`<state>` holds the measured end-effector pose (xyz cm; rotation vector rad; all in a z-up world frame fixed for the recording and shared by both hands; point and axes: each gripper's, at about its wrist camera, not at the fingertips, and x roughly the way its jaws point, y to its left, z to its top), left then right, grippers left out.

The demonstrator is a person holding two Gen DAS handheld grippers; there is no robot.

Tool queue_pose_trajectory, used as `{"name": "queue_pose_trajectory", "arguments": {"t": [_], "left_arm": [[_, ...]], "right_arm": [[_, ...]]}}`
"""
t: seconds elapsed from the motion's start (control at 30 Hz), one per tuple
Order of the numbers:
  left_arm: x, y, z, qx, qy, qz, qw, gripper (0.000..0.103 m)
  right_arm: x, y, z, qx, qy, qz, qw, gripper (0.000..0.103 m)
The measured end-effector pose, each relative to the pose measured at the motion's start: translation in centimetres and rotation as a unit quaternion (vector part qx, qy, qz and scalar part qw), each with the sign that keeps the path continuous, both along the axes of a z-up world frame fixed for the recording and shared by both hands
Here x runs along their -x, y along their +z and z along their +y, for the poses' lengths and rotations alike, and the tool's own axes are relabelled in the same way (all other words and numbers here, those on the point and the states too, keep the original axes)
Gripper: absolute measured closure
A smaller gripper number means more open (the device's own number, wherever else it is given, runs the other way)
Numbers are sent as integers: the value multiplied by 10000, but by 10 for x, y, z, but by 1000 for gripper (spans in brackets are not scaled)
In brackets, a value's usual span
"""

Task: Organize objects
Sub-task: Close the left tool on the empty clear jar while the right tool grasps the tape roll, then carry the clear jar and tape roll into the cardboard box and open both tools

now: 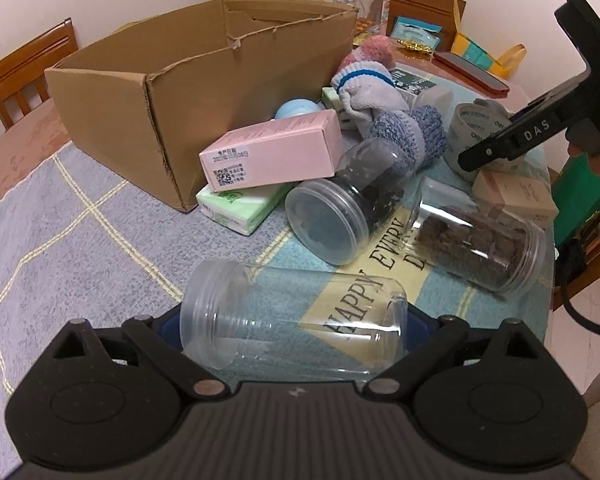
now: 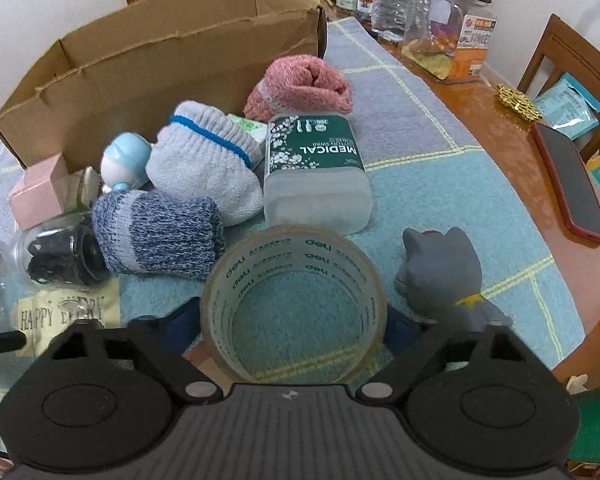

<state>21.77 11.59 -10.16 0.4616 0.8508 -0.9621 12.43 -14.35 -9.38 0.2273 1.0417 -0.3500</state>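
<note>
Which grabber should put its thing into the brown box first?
Probably the left. The left gripper has the empty clear jar between its fingers, and the cardboard box looks reachable over bare cloth. The right gripper straddles the tape roll, with socks piled between it and the box.

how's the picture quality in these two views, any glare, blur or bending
Left wrist view: sharp, with strong fisheye bending at the cardboard box; bright glare streaks on the empty clear jar. Right wrist view: evenly lit, soft shadows, the tape roll close and slightly soft, the phone curved by distortion.
</note>
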Motion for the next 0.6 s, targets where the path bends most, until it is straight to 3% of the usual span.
{"name": "queue_pose_trajectory", "arguments": {"t": [0.3, 0.6], "left_arm": [[0, 20, -9, -68, 194, 172, 9996, 6], [-2, 67, -16, -75, 421, 104, 9990, 6]], "right_arm": [[-3, 9, -8, -162, 109, 100, 9998, 15], [-8, 47, -17, -254, 418, -15, 9988, 15]]}}
